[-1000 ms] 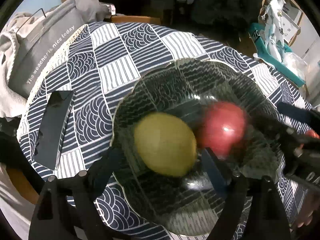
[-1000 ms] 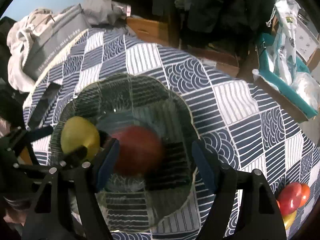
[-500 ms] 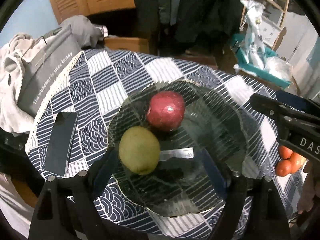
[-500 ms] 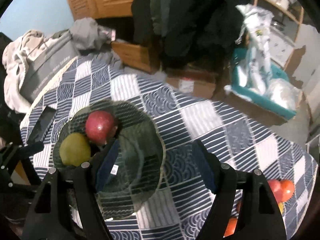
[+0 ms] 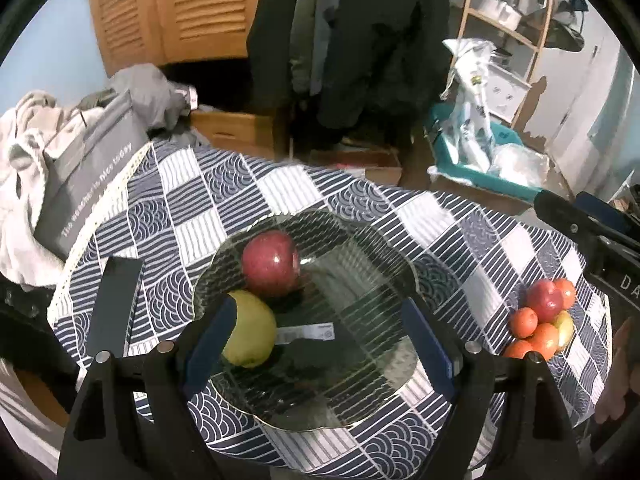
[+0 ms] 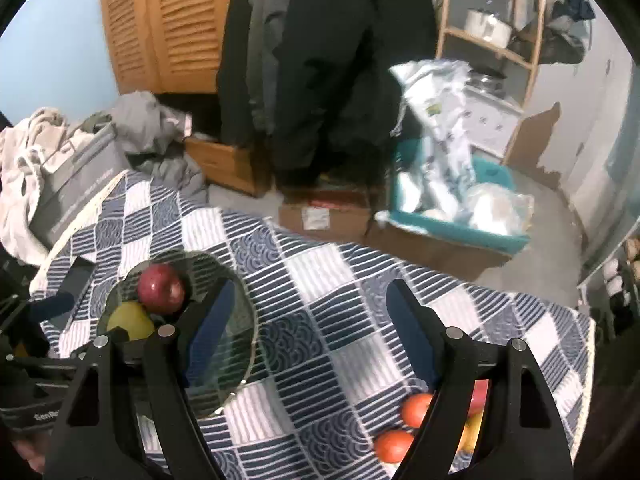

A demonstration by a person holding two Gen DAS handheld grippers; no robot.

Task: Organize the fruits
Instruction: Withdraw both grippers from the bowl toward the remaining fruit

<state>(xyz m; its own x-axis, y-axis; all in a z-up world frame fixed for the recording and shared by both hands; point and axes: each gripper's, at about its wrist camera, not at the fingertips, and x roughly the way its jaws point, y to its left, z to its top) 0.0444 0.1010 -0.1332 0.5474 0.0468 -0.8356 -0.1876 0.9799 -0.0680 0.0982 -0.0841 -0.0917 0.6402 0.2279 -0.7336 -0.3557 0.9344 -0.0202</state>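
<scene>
Phone beside glass plate

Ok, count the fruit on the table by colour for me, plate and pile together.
Red fruit: 2, one on the glass plate, one in the pile
Yellow-green fruit: 2, one on the glass plate, one in the pile
Orange fruit: 4, all in the pile
Total: 8 in view; the pile may hide more.
</scene>
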